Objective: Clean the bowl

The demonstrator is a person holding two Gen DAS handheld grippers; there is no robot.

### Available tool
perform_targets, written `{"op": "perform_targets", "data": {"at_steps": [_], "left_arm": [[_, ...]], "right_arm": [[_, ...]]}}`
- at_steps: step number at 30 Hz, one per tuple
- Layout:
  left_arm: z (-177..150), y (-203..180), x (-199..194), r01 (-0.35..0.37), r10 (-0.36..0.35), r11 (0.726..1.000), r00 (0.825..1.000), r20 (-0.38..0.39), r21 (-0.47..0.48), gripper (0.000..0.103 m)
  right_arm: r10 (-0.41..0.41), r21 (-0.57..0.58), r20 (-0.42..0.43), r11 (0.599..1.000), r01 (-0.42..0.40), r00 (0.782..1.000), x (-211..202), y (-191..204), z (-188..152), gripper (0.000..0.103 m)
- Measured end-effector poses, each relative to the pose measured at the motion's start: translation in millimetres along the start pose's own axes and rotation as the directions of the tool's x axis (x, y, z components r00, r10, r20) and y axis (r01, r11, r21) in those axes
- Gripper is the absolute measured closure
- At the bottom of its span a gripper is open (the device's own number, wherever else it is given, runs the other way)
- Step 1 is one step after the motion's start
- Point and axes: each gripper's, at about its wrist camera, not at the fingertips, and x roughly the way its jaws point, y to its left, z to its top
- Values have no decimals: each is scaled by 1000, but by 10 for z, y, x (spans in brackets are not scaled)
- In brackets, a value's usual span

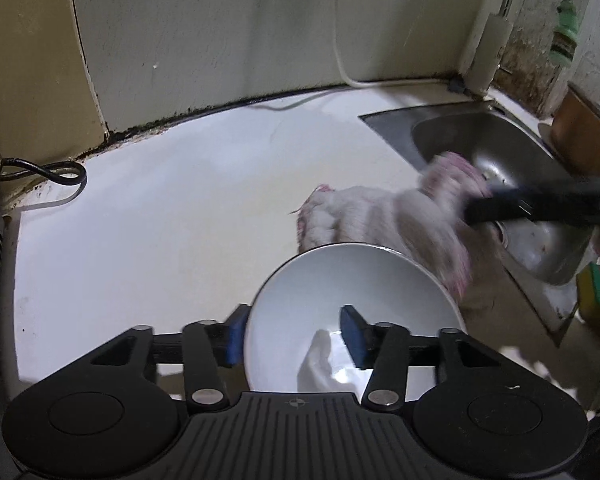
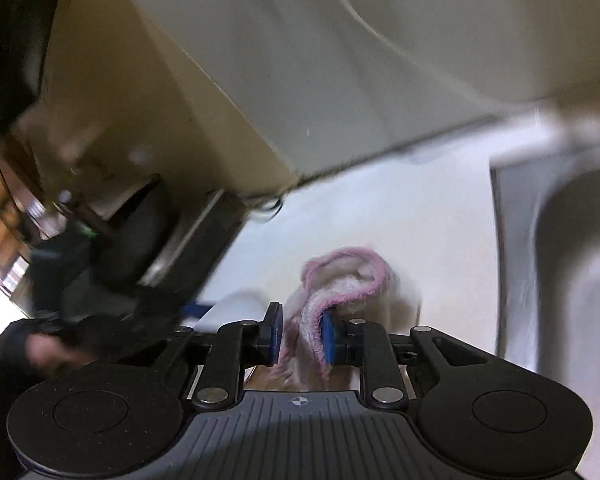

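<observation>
The left gripper (image 1: 296,338) straddles the round white ceramic bowl's (image 1: 340,280) rim, pads released; the right gripper (image 2: 300,338) clenches a fluffy pink-edged white cloth (image 2: 340,280) above the pale countertop (image 1: 160,220).

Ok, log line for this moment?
left gripper: open astride bowl rim | right gripper: shut on cloth | stage: pre-wipe

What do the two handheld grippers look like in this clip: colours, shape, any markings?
Both look alike. The left gripper and the right gripper each have a black body with two round discs at the sides, a ribbed grey centre plate bearing a small crosshair mark, black linkage arms with silver rivets, and blue pads on the fingers. No cables or sleeves are clearly visible.
</observation>
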Motion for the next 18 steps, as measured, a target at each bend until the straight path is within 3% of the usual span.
{"op": "perform_targets", "data": {"at_steps": [5, 9, 13, 16, 18], "left_arm": [[-45, -57, -17, -1, 1, 999, 1000, 21, -38, 30], [-79, -97, -53, 0, 2, 999, 999, 39, -50, 24], [-110, -127, -55, -10, 12, 999, 999, 45, -40, 22], [-140, -125, -42, -10, 12, 999, 999, 40, -41, 22], [-166, -115, -28, -7, 8, 999, 999, 34, -39, 22]], "right_arm": [[-46, -53, -86, 998, 42, 995, 390, 128, -19, 81], [-47, -74, -128, 997, 38, 991, 431, 186, -135, 79], [-183, -146, -152, 976, 161, 971, 374, 149, -278, 79], [-214, -183, -143, 965, 187, 966, 295, 192, -349, 78], [-258, -255, -108, 941, 224, 960, 194, 313, -351, 71]]}}
